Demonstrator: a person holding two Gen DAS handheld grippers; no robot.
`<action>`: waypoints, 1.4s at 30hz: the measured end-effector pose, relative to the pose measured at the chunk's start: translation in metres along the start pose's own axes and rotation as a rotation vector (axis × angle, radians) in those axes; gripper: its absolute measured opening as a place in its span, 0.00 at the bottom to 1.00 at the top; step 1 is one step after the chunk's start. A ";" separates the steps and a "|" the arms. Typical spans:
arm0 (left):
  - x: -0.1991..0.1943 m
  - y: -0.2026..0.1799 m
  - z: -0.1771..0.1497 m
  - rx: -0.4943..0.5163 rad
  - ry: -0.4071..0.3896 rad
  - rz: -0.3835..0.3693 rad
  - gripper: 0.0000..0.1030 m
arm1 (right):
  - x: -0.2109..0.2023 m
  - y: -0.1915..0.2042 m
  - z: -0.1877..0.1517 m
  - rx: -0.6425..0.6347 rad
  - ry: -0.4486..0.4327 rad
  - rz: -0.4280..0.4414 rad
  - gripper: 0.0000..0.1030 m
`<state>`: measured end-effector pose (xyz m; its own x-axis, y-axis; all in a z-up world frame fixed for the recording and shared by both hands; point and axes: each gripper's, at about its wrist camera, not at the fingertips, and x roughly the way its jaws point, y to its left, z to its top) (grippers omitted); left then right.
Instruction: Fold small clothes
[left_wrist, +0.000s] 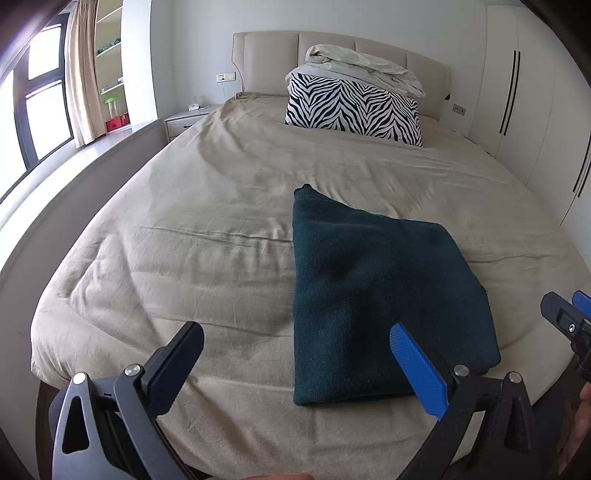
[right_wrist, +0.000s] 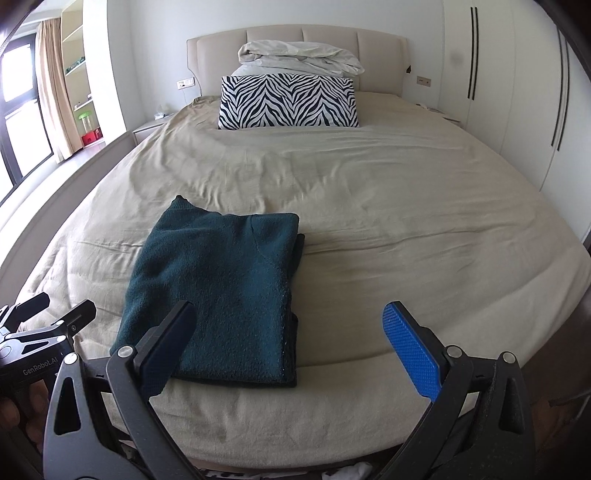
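A dark teal knit garment lies folded into a rough rectangle on the beige bed sheet, near the foot of the bed; it also shows in the right wrist view. My left gripper is open and empty, held above the foot of the bed with its blue finger over the garment's near edge. My right gripper is open and empty, just right of the garment's near edge. Each gripper shows at the edge of the other's view, the right one and the left one.
A zebra-print pillow and a rumpled white duvet lie against the padded headboard. A nightstand, window and shelves are to the left. White wardrobes stand on the right.
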<state>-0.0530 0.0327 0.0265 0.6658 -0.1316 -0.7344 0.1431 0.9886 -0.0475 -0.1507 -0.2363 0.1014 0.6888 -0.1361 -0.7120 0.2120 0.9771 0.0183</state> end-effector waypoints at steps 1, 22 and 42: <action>0.000 0.000 0.000 0.000 0.001 0.000 1.00 | 0.000 0.001 0.000 -0.002 0.000 0.000 1.00; 0.004 -0.001 -0.004 -0.006 0.011 0.000 1.00 | 0.009 0.008 -0.008 -0.019 0.031 0.011 1.00; 0.006 -0.001 -0.006 -0.008 0.015 0.000 1.00 | 0.014 0.007 -0.010 -0.013 0.047 0.017 1.00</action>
<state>-0.0537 0.0318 0.0183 0.6547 -0.1301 -0.7446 0.1372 0.9892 -0.0522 -0.1459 -0.2298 0.0845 0.6588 -0.1121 -0.7440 0.1912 0.9813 0.0214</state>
